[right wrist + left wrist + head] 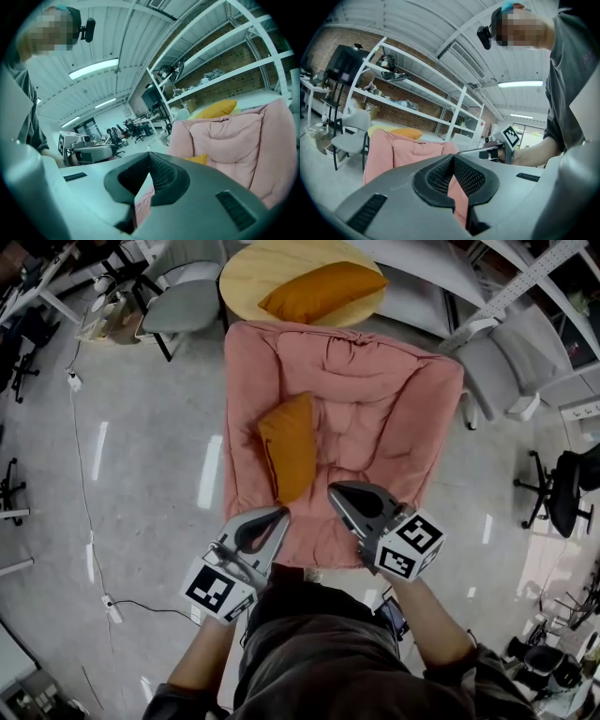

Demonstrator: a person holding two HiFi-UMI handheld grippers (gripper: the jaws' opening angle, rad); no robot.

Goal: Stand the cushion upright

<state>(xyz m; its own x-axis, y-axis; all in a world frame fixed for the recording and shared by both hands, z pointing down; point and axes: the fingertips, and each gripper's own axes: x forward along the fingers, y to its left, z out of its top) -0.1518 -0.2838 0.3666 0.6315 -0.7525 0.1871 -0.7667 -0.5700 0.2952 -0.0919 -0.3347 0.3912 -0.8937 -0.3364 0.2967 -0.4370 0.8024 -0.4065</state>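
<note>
An orange cushion [289, 446] rests on the left part of a pink padded chair [375, 418], propped against the chair's left side. In the right gripper view only a corner of the cushion [199, 159] shows above the jaws. My left gripper [280, 513] is at the chair's front edge, just below the cushion, shut and empty. Apart from the cushion, my right gripper [335, 490] hovers over the front of the seat to its right, shut with nothing in it. From their own views, the left gripper [452, 157] and the right gripper [149, 153] both face the pink chair [408, 152].
A second orange cushion [323, 289] lies on a round wooden table [246, 277] behind the chair. Grey chairs [178, 296] stand at the left and right, white shelving [417, 89] at the back. A cable [84, 493] runs over the floor at the left.
</note>
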